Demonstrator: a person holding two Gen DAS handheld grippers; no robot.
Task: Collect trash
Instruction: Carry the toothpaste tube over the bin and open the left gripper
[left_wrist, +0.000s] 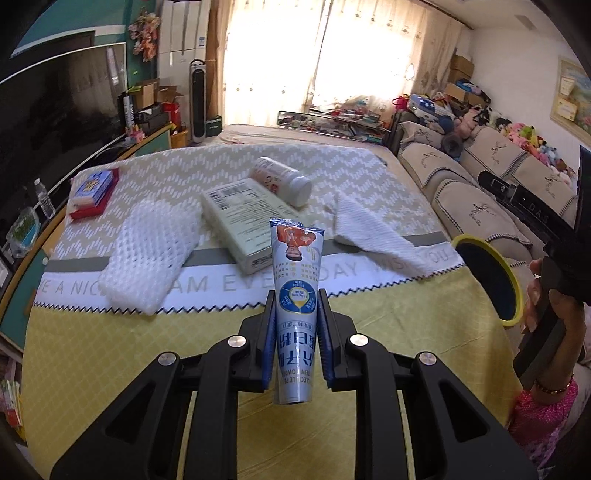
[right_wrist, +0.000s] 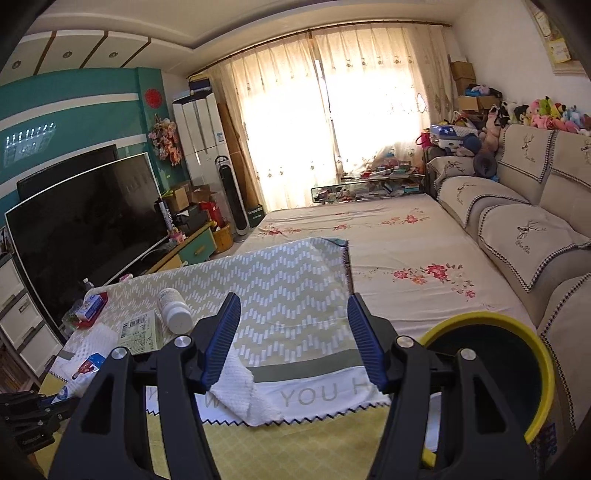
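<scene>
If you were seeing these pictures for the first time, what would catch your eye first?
The blue-and-white tube, clamped upright in the left tool, fills the middle of the left wrist view. Behind it, white foam netting lies on the zigzag cloth. A yellow-rimmed bin sits at the lower right of the right wrist view.

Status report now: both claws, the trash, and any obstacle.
Left claw shut on sachet, lifted off table. Right claw open, empty. Yellow-rimmed bin at right; nothing blocking the way there.
</scene>
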